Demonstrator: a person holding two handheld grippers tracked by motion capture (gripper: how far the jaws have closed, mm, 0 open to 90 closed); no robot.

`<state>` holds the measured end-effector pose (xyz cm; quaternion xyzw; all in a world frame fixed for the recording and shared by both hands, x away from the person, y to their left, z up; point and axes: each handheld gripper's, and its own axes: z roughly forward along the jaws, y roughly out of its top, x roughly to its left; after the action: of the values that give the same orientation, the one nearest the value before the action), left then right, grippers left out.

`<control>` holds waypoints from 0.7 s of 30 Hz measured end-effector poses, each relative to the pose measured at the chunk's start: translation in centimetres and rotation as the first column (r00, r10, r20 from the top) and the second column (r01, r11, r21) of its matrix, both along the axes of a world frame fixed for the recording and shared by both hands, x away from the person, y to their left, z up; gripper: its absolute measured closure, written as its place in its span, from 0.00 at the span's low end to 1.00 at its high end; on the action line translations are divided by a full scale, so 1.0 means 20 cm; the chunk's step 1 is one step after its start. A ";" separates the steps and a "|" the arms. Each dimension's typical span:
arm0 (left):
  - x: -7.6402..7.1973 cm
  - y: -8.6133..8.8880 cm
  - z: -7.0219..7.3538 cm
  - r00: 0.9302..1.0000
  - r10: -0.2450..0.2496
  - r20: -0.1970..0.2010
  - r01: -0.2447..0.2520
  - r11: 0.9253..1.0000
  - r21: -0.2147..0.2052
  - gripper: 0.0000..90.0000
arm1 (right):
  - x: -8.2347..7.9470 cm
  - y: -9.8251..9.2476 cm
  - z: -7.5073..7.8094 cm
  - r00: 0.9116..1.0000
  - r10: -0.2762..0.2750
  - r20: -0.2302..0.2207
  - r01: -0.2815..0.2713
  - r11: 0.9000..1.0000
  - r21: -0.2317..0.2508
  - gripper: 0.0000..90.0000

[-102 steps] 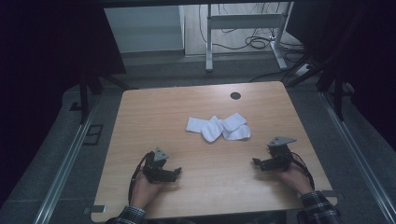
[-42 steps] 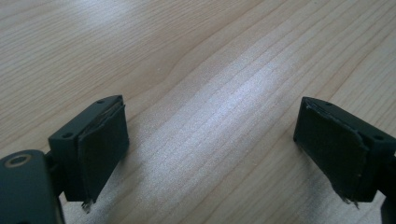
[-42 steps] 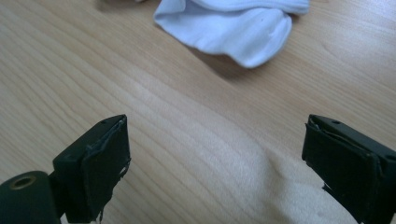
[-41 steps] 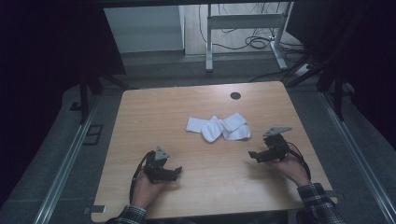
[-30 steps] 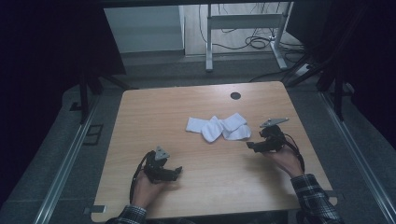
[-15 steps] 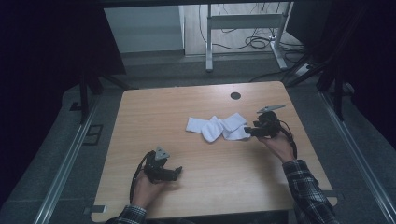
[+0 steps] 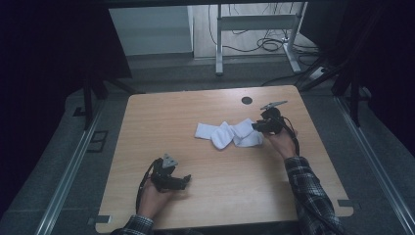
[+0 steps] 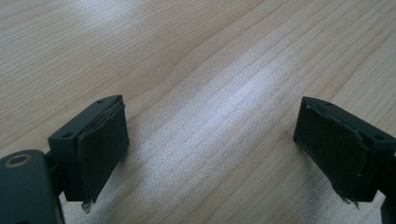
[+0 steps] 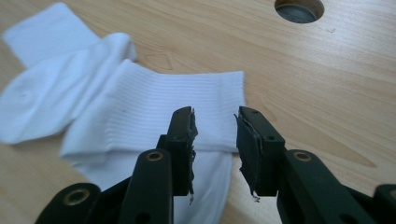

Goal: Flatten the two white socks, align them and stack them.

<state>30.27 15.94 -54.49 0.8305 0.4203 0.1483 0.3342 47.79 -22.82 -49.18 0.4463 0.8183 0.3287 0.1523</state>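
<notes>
White socks (image 7: 227,134) lie overlapping in a small heap at the middle of the wooden table (image 7: 161,117). My right gripper (image 7: 255,126) hovers at the heap's right end. In the right gripper view its jaws (image 9: 215,116) stand narrowly open over the edge of a ribbed sock cuff (image 9: 154,100), with another sock (image 9: 32,105) lying to the left. My left gripper (image 7: 186,180) rests near the table's front left. Its jaws (image 8: 212,144) are wide open over bare wood with nothing between them.
A round cable hole (image 7: 247,100) sits in the table's far edge, just beyond the right gripper, and is close by in the right gripper view (image 9: 299,8). Metal desk legs and cables (image 7: 254,44) stand on the floor behind the table.
My right gripper has moved from the front right of the table forward and left to the right end of the socks. The left gripper has stayed still.
</notes>
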 end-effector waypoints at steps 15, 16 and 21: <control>0.00 0.00 0.00 1.000 0.000 0.000 0.000 1.000 0.000 0.11 | 0.12 0.05 -0.16 0.998 -0.043 -0.045 0.041 0.998 -0.056 0.77; 0.00 0.00 0.00 1.000 0.000 0.001 0.000 1.000 0.000 0.11 | 0.11 0.05 -0.16 0.997 -0.053 -0.055 0.050 0.997 -0.053 0.84; 0.00 0.00 0.00 1.000 0.000 0.000 0.000 1.000 0.000 0.11 | 0.07 0.03 -0.11 0.996 -0.048 -0.079 0.041 0.996 -0.084 0.91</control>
<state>30.27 15.93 -54.49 0.8304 0.4204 0.1484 0.3343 49.16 -22.21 -51.44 0.4707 0.8265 0.2728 0.1447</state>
